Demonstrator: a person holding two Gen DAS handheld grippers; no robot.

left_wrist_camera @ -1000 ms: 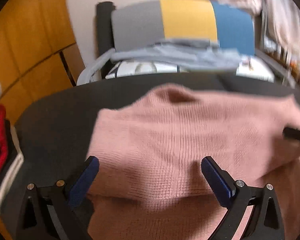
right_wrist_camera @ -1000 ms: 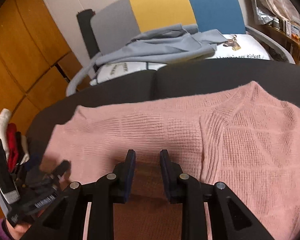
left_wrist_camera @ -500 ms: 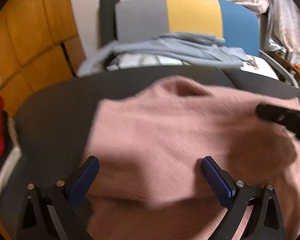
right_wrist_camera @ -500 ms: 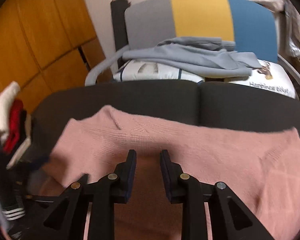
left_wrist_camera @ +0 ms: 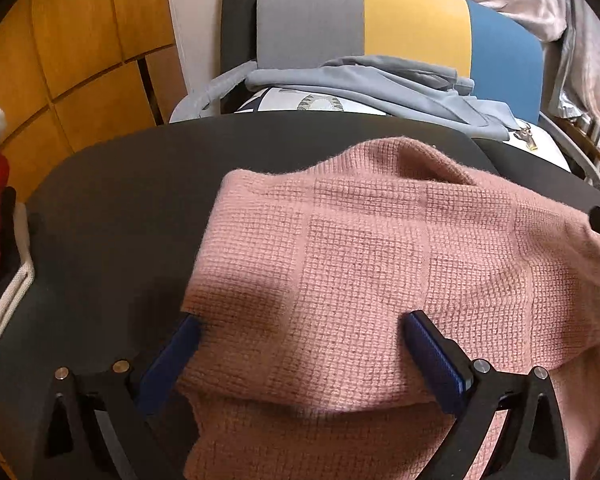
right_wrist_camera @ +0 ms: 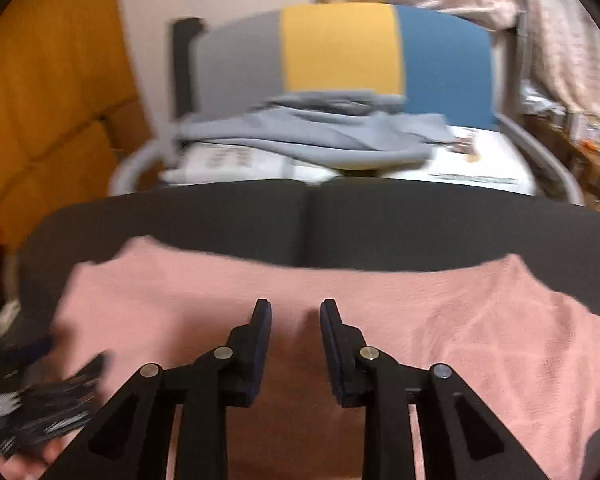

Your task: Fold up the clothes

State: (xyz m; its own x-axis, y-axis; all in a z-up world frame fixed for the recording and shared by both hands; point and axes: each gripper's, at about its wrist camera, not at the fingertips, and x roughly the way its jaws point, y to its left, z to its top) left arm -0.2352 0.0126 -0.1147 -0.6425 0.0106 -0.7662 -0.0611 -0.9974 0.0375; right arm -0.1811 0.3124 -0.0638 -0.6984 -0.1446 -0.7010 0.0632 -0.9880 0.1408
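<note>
Both grippers are hovering over one pink sweater (left_wrist_camera: pixel 380 280) lying on the dark table (left_wrist_camera: pixel 120 200), the left gripper (left_wrist_camera: pixel 300 344) spreading wide astride a fold, the right gripper (right_wrist_camera: pixel 296 320) narrowly parted, its grip unclear.

Left gripper (left_wrist_camera: pixel 300 330): jaws spread wide, blue pads facing inward, black finger arms angled in from the bottom corners, pointing steeply down. Pink knit fills the gap and covers the left pad's tip, but neither pad presses on it.

Right gripper (right_wrist_camera: pixel 296 314): fingers close together with a narrow gap showing pink between the pads (view is motion-blurred; can't tell whether they pinch anything). Also tilted downward.

In the right wrist view the left gripper shows as a dark blur at the lower left, with what looks like a hand beneath it.
</note>
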